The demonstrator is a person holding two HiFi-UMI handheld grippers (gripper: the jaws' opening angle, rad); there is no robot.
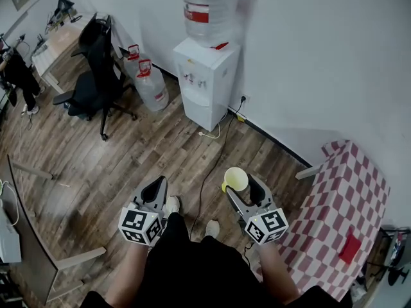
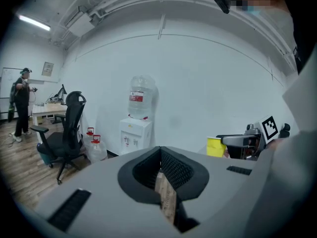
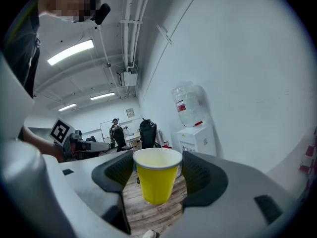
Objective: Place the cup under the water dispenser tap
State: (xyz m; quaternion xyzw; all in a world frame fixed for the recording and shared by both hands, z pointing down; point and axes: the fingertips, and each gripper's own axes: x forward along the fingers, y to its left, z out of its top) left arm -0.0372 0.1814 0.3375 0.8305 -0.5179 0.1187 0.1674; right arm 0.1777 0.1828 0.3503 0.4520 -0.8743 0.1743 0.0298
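Note:
A yellow paper cup (image 1: pixel 236 179) hangs above the wooden floor, upright, with my right gripper (image 1: pixel 244 189) shut on it. In the right gripper view the cup (image 3: pixel 157 177) sits between the two dark pads of my right gripper (image 3: pixel 157 166), and it looks empty. The white water dispenser (image 1: pixel 205 81), with a large bottle (image 1: pixel 212 5) on top, stands against the wall well ahead of both grippers. Its taps (image 1: pixel 188 79) face the room. My left gripper (image 1: pixel 156 187) is held beside the right one, shut with nothing in it. The left gripper view shows its jaws (image 2: pixel 160 155) meeting, the dispenser (image 2: pixel 134 135) and the cup (image 2: pixel 215 147).
Two spare water bottles (image 1: pixel 151 83) stand left of the dispenser, next to a black office chair (image 1: pixel 95 76). A red-and-white checkered table (image 1: pixel 347 210) is at my right. A cable (image 1: pixel 207 172) runs across the floor from the wall. A person (image 1: pixel 18 76) stands by a desk (image 1: pixel 58 40) far left.

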